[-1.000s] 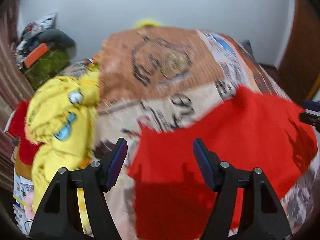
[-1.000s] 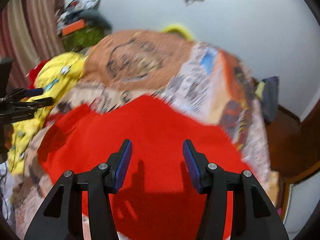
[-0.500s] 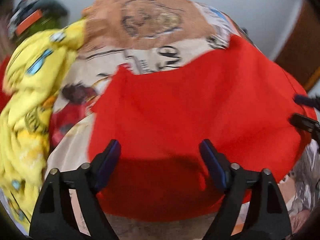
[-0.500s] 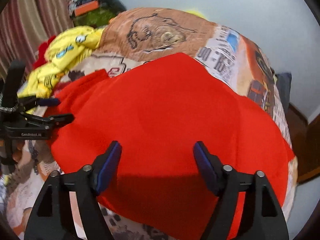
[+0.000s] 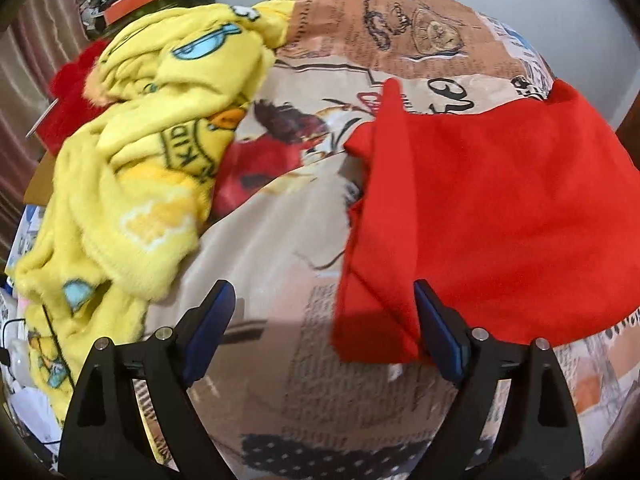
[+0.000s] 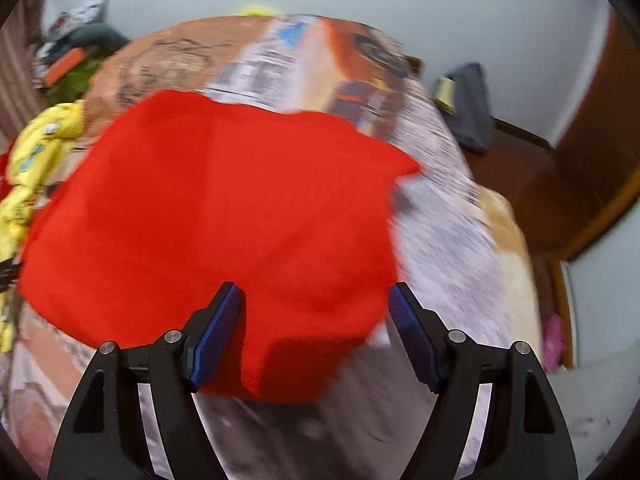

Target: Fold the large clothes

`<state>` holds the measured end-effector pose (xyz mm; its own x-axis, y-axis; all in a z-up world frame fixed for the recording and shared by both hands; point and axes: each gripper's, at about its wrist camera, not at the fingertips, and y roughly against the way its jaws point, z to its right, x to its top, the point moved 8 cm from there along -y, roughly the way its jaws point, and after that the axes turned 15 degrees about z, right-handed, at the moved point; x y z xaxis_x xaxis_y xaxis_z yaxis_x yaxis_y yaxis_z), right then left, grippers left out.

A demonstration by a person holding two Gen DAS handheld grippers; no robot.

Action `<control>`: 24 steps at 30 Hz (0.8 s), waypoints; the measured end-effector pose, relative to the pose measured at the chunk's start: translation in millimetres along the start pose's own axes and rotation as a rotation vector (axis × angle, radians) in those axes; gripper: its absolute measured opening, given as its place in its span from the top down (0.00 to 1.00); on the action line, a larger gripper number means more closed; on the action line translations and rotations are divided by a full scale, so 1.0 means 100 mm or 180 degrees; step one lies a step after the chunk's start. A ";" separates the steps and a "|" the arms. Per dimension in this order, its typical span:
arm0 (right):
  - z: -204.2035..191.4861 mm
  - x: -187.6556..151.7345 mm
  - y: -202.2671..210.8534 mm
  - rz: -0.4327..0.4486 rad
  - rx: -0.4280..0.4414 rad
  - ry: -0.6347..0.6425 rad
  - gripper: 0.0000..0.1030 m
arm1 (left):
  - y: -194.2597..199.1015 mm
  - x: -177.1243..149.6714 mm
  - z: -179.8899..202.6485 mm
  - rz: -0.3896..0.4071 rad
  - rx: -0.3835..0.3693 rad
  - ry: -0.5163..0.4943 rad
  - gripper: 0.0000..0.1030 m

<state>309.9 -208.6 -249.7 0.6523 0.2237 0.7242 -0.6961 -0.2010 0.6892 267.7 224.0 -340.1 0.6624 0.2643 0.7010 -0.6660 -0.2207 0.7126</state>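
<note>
Since half a second ago both my tools have pulled back toward the near edge of the bed, and the plain red cloth garment (image 5: 500, 216) now fills less of the left view, sitting to its right instead of across it. My left gripper (image 5: 320, 328) hangs with its blue-padded jaws spread wide and holding nothing; the near left corner of the red garment lies just against the inside of the right-hand pad. My right gripper (image 6: 316, 328) is likewise spread and empty, poised over the garment's near edge, which drapes toward the bed's front.

Only the left view shows the garment's left edge doubled over into a long fold, and the rumpled yellow fleece blanket with cartoon prints (image 5: 132, 168) heaped well apart to its left, with a fuzzy red item (image 5: 68, 100) behind it. Between blanket and garment lies bare printed newspaper-pattern bedsheet (image 5: 276, 248).

Only the right view shows the garment's far and right edges spread flat, the sheet's right side falling away, a dark blue-grey bag (image 6: 470, 108) against the wall and the brown wooden door (image 6: 592, 120) beyond. That view is blurred, so finer creases cannot be made out.
</note>
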 end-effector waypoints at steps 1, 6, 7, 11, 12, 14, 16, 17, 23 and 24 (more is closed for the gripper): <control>0.07 -0.05 0.01 -0.0045 -0.0021 -0.0053 0.29 | 0.02 0.00 -0.03 0.0005 0.0025 0.0016 0.13; 0.23 -0.11 0.17 -0.0073 0.0003 -0.0324 0.29 | 0.13 0.04 -0.10 0.0062 0.0174 0.0010 0.13; 0.24 -0.08 0.22 -0.0029 0.0011 -0.0344 0.29 | 0.18 0.08 -0.13 0.0098 0.0213 0.0053 0.14; 0.14 0.11 0.39 0.0161 0.0099 -0.0321 0.29 | 0.36 0.25 -0.23 0.0274 0.0323 0.0251 0.14; 0.11 0.15 0.42 0.0200 0.0125 -0.0308 0.29 | 0.43 0.30 -0.25 0.0330 0.0288 0.0344 0.14; -0.01 0.26 0.49 0.0297 0.0216 -0.0278 0.29 | 0.53 0.36 -0.25 0.0390 0.0132 0.0551 0.14; -0.16 0.34 0.53 0.0371 0.0328 -0.0233 0.29 | 0.56 0.37 -0.19 0.0356 -0.0105 0.0730 0.14; -0.25 0.37 0.54 0.0396 0.0379 -0.0205 0.29 | 0.57 0.35 -0.14 0.0321 -0.0233 0.0804 0.14; -0.65 0.39 0.35 0.0344 0.0598 -0.0042 0.29 | 0.43 0.07 0.33 -0.0132 -0.0998 0.1170 0.14; -0.71 0.37 0.31 0.0318 0.0619 -0.0005 0.29 | 0.39 0.00 0.41 -0.0240 -0.1140 0.1291 0.14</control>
<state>290.9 -138.4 -203.0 0.5836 0.1921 0.7890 -0.6865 -0.4023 0.6058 255.9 176.9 -311.3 0.5745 0.6236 0.5302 -0.7439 0.1276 0.6560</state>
